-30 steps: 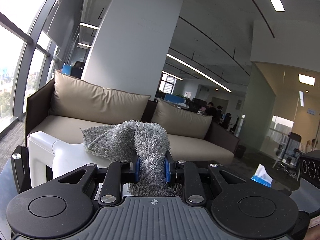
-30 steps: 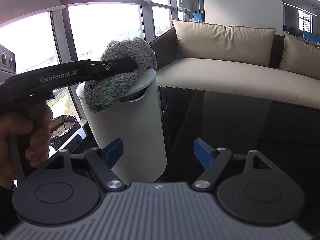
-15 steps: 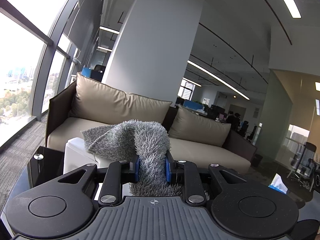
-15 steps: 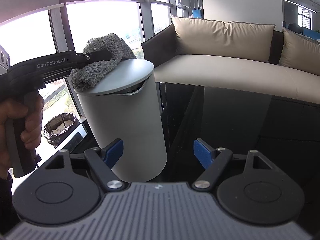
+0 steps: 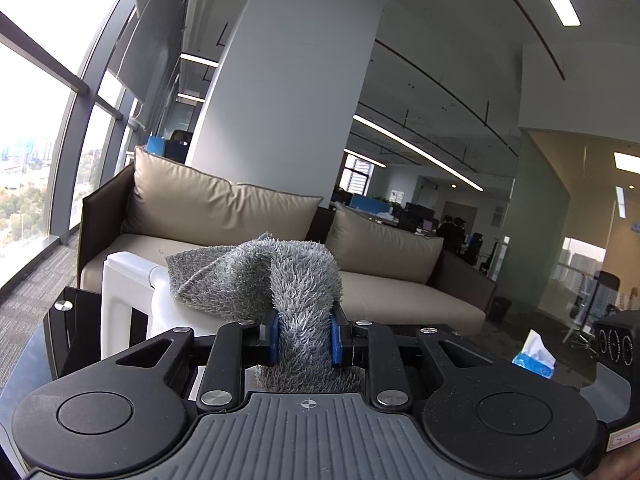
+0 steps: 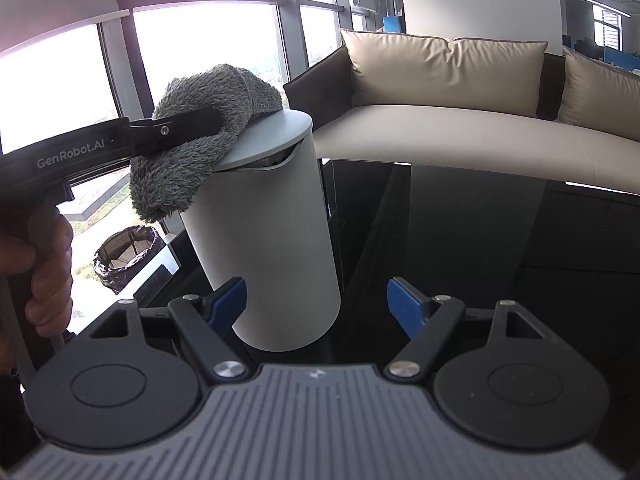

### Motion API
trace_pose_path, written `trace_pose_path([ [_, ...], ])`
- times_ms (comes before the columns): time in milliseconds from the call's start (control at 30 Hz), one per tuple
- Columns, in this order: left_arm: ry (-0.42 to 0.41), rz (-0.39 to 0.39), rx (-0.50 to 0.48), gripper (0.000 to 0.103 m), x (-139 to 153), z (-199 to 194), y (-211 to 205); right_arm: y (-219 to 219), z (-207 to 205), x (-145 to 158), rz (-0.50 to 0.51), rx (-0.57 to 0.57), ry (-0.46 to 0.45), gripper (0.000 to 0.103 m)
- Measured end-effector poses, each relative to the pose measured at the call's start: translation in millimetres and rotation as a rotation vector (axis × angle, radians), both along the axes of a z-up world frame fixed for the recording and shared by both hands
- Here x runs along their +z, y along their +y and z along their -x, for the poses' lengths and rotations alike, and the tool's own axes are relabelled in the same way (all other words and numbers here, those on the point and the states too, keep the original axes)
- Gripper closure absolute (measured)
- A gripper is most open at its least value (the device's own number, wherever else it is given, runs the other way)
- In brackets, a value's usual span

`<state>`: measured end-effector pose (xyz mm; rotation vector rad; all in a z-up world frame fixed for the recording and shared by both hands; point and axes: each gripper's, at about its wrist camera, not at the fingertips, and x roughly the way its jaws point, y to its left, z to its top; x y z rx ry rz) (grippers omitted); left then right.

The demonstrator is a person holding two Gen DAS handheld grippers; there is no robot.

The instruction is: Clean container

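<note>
On the container point(image 6: 272, 240) lid, left gripper point(image 5: 304, 336) clamps a cloth point(image 6: 192, 148); right gripper point(image 6: 316, 304) gapes nearby, empty.

Left gripper point(image 5: 304, 338): black linkage arms, blue finger pads, silver screws, grey ribbed base, twin round discs. Right gripper point(image 6: 316, 306): same build. White "GenRobot.AI" lettering on black handle.

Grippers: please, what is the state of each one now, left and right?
Left gripper: shut on the grey cloth, which rests on the white container's lid.
Right gripper: open, holding nothing.
</note>
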<state>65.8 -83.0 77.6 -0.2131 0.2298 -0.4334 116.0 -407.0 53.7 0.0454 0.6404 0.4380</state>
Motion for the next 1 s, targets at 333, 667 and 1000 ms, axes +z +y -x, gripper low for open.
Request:
trace_pose_path([
  [333, -0.020, -0.006, 0.024, 0.082, -11, 30, 3, -6, 14, 2, -0.026, -0.012, -0.002, 0.023],
  [667, 0.014, -0.038, 0.099, 0.082, -41, 54, 18, 1, 30, -4, -0.060, -0.013, 0.004, 0.023],
  [1000, 0.158, -0.090, 0.189, 0.082, -90, 41, 49, 26, 36, -39, -0.075, -0.039, 0.008, 0.023],
])
